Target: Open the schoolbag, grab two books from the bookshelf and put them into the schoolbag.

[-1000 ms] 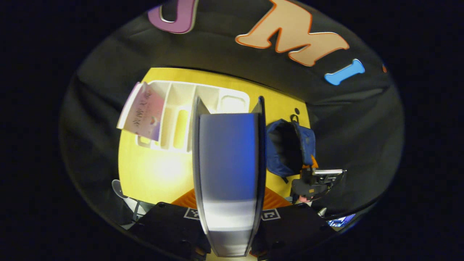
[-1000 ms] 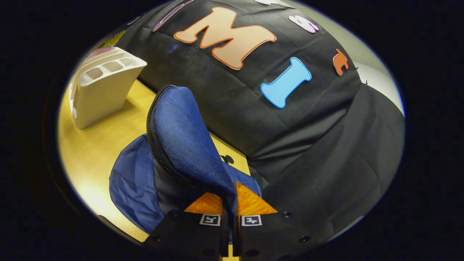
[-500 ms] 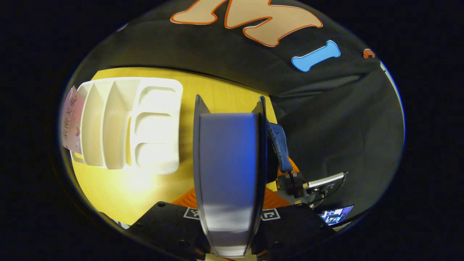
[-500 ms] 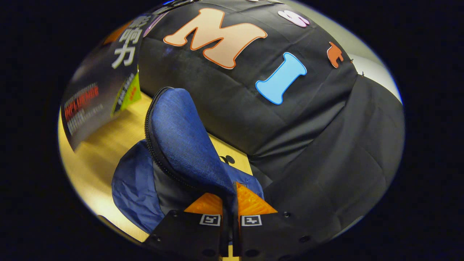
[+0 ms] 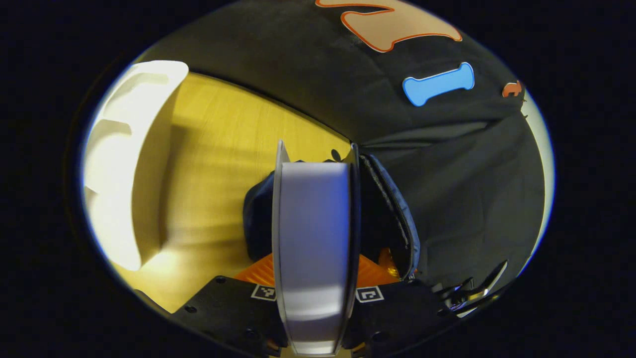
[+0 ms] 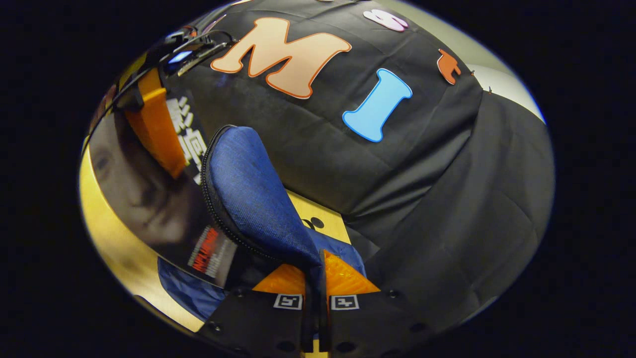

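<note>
Schoolbag point(image 6: 248, 199): blue, zip undone, mouth gaping, lying on the yellow table point(image 5: 218, 144) against the booth's black cloth wall. Right gripper point(image 6: 315, 278): fingers pressed together on the bag's upper flap, holding it raised so the opening stays wide.

Book point(image 5: 312, 238): dark-covered, seen edge-on in the left gripper view, pinched between the fingers of the left gripper point(image 5: 313, 278). Position: directly over the bag's mouth, lower end apparently just entering it; in the right gripper view its cover point(image 6: 149, 199) sits beside the raised flap, with the left gripper point(image 6: 154, 124) clamped on its top edge.

Bookshelf point(image 5: 124, 159): white plastic, divided compartments, standing well apart to one side on the table. Contents cannot be made out from here.

Progress, as judged: bag opened, done. One book on its way in, not yet released. Whether it is the first or second cannot be told; at least the release remains.

Writing: cover carries large pale characters and a small red-lettered block lower down, too distorted to read reliably. Square printed markers on both grippers' finger bases.
</note>
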`<state>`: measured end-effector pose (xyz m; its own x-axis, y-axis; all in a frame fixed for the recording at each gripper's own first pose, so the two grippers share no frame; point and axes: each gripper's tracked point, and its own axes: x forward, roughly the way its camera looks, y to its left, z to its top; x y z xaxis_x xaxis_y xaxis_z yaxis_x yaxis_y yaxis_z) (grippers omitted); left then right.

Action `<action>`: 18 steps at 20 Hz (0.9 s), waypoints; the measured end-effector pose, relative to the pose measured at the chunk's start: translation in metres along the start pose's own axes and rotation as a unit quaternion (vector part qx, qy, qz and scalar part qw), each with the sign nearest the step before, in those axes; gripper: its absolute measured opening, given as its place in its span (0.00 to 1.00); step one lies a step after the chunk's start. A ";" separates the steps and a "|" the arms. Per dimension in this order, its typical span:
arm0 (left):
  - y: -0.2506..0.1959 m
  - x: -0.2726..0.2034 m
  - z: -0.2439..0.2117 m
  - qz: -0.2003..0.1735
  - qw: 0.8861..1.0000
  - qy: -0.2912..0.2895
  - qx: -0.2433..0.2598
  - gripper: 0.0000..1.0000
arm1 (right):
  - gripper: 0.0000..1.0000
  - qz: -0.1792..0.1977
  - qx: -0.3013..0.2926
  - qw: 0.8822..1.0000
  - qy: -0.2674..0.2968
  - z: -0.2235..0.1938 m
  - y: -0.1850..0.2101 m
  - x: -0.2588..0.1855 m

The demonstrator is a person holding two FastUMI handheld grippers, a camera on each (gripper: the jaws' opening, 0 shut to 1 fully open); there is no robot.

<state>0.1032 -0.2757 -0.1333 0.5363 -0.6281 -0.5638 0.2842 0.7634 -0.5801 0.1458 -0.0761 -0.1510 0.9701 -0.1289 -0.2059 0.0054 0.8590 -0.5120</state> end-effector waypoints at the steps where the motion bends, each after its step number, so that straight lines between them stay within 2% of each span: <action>1: -0.001 0.010 -0.002 -0.012 1.000 -0.005 0.000 0.39 | 0.07 0.002 0.000 1.000 -0.003 0.001 0.001 0.002; 5: -0.005 0.054 -0.008 -0.051 0.998 -0.006 -0.046 0.39 | 0.05 0.011 0.003 1.000 -0.013 0.004 0.002 0.003; 6: -0.004 0.063 -0.013 -0.058 0.997 0.000 -0.054 0.39 | 0.09 0.012 0.004 1.000 -0.016 0.006 0.002 0.003; 9: -0.011 0.085 -0.026 -0.087 0.994 0.024 -0.055 0.39 | 0.05 0.023 0.009 0.999 -0.023 0.006 0.007 0.003; 13: -0.025 0.119 -0.043 -0.130 0.989 0.046 -0.051 0.38 | 0.07 0.041 0.002 0.998 -0.038 0.009 0.014 0.002; 16: -0.030 0.143 -0.047 -0.152 0.983 0.044 -0.093 0.39 | 0.05 0.052 -0.009 0.997 -0.048 0.012 0.020 0.000; 18: -0.033 0.158 -0.047 -0.164 0.979 0.035 -0.115 0.44 | 0.05 0.059 -0.008 0.997 -0.050 0.013 0.024 0.000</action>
<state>0.1407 -0.4070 -0.2308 0.3876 -0.8491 -0.3590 0.2408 0.4692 -0.8496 0.1490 -0.0486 -0.1523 0.9829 0.0238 -0.1826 -0.1141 0.8571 -0.5024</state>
